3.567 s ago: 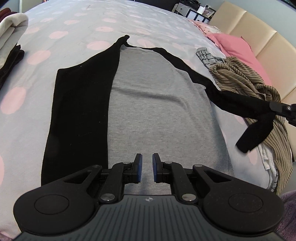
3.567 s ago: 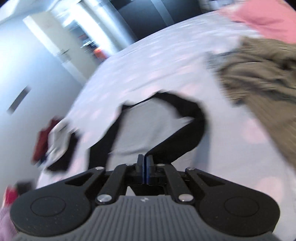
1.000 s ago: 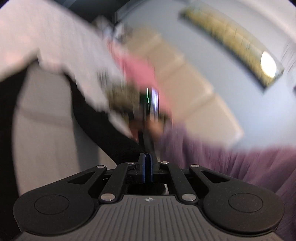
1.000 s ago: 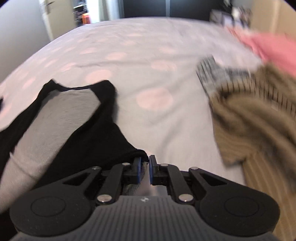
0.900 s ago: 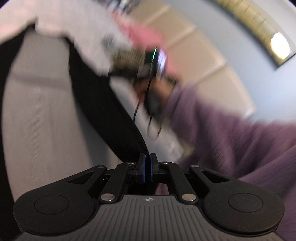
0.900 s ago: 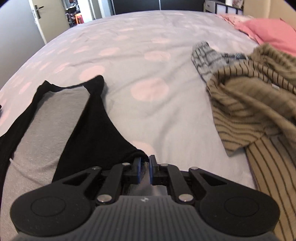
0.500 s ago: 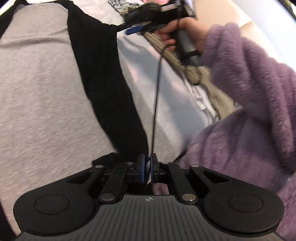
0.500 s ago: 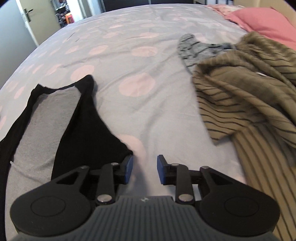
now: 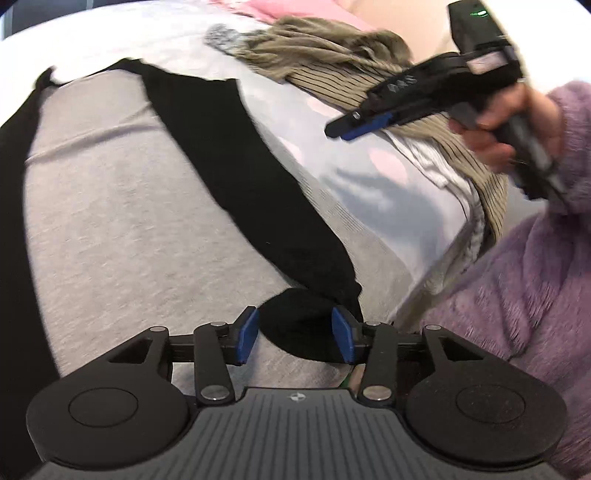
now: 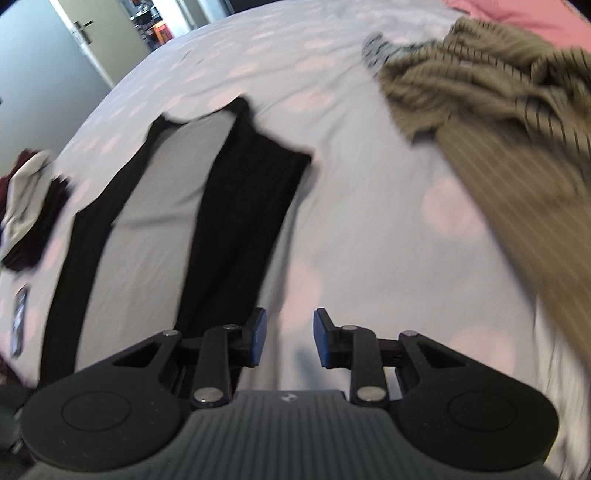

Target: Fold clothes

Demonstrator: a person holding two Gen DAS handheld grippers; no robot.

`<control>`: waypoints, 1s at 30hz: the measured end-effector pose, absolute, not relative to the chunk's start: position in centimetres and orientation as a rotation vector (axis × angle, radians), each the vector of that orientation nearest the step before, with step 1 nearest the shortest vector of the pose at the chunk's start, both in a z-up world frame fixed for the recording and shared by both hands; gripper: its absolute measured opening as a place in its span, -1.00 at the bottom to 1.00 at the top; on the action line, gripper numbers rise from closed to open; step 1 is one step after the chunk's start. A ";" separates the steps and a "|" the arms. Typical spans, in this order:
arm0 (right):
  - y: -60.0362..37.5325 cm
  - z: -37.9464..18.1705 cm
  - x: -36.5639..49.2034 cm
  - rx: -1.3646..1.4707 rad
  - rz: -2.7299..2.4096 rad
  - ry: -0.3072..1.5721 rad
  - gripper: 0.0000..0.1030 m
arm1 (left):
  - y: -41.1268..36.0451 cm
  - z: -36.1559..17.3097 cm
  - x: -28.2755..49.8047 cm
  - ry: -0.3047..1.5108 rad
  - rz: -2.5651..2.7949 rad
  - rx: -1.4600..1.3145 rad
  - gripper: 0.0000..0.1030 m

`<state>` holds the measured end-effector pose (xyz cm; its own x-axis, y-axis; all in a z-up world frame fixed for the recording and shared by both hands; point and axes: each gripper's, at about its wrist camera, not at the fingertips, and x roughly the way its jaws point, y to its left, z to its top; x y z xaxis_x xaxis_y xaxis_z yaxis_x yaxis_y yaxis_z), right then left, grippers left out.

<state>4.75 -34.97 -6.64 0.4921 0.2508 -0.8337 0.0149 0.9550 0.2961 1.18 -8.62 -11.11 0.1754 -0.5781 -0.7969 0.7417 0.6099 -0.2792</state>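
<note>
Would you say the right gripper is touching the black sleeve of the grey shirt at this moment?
Apart. In the right wrist view the right gripper stands open over bare bedspread, nothing between its pads, with the black sleeve lying off to its left.

Grey-and-black shirt (image 10: 162, 206) flat on dotted bedspread (image 10: 369, 229), left of parted fingers (image 10: 258, 334)

A: Bedspread (image 10: 369, 206), pale with pink dots. Pink pillow (image 10: 517, 11) at far right.
B: Noted. Door (image 10: 107, 40) with handle upper left, standing open onto a lit room.

2 grippers (image 9: 294, 334) (image 10: 287, 338), 1 grey-and-black shirt (image 9: 110, 206), 1 clothes pile (image 10: 498, 92).
</note>
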 end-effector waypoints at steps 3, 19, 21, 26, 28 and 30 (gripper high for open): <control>-33.3 -6.7 0.6 0.276 0.191 1.077 -0.39 | -9.3 -11.9 1.1 1.047 -0.937 0.214 -0.28; -24.6 -11.5 -7.9 0.319 0.255 1.094 -0.22 | -5.8 -11.0 0.1 1.247 -0.880 -0.272 -0.98; -24.1 -11.6 -7.6 0.275 0.249 1.087 -0.22 | -5.5 -11.3 -0.2 1.253 -0.878 -0.333 -0.98; -25.3 -10.8 -8.2 0.285 0.243 1.055 -0.99 | -5.0 -10.8 0.0 1.221 -0.873 -0.423 -0.98; -26.3 -9.7 -9.2 0.326 0.235 1.008 -0.99 | -4.8 -10.5 0.2 1.208 -0.863 -0.439 -0.98; -27.1 -8.6 -10.1 0.339 0.213 0.956 -0.99 | -4.8 -10.5 0.3 1.212 -0.846 -0.447 -0.98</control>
